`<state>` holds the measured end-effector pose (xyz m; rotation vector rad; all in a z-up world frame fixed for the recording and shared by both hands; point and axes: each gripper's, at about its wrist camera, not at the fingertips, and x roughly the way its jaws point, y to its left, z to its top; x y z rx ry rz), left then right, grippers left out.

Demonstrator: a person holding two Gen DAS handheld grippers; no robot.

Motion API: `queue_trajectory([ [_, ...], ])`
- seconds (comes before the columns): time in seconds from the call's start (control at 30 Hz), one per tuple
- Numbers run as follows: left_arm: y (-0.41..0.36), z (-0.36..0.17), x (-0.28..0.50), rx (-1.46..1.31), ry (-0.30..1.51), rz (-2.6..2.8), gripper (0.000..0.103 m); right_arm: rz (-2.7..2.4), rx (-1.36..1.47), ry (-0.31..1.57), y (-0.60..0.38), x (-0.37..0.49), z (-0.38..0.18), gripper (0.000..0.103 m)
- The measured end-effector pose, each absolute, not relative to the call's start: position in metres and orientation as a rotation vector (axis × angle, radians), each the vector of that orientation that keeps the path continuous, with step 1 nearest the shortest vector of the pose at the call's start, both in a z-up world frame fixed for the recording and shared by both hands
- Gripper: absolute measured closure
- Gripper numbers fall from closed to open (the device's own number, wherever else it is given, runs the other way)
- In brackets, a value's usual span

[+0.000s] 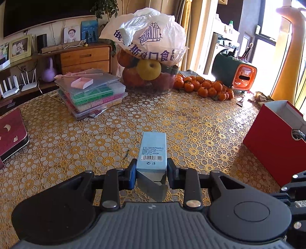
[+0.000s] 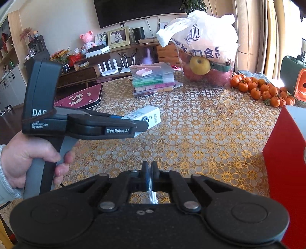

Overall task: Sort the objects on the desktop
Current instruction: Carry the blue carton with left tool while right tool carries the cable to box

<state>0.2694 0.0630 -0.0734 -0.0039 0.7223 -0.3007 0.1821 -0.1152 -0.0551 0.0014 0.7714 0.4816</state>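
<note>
Living room: television [image 2: 137, 9], family photos [image 1: 20, 47]

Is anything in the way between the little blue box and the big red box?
No, nothing visible. The left tool holds the blue box above the flowery tablecloth, and only bare cloth lies between it and the red box.

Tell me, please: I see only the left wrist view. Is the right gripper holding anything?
Observer: Yes. The right gripper is shut on thin white sticks, perhaps cotton swabs.
Operator: The box shows me only its barcode face. What is on its side?
Observer: A white side with black brush-style characters.
Operator: Who holds the left gripper?
Observer: A hand grips its handle, with a pale sleeve at the wrist.
</note>
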Motion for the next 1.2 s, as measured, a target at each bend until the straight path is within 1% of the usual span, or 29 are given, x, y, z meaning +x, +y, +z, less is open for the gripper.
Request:
queue_trajectory([
  [0.77, -0.007, 0.006, 0.166, 0.051, 0.705, -0.422, 0.073, 0.404, 0.066, 0.677, -0.187, 0.116, 0.010, 0.101],
  [1.2, -0.060, 0.042, 0.127, 0.077, 0.676, -0.512, 0.073, 0.329, 0.064, 0.613, -0.239, 0.091, 0.052, 0.101],
])
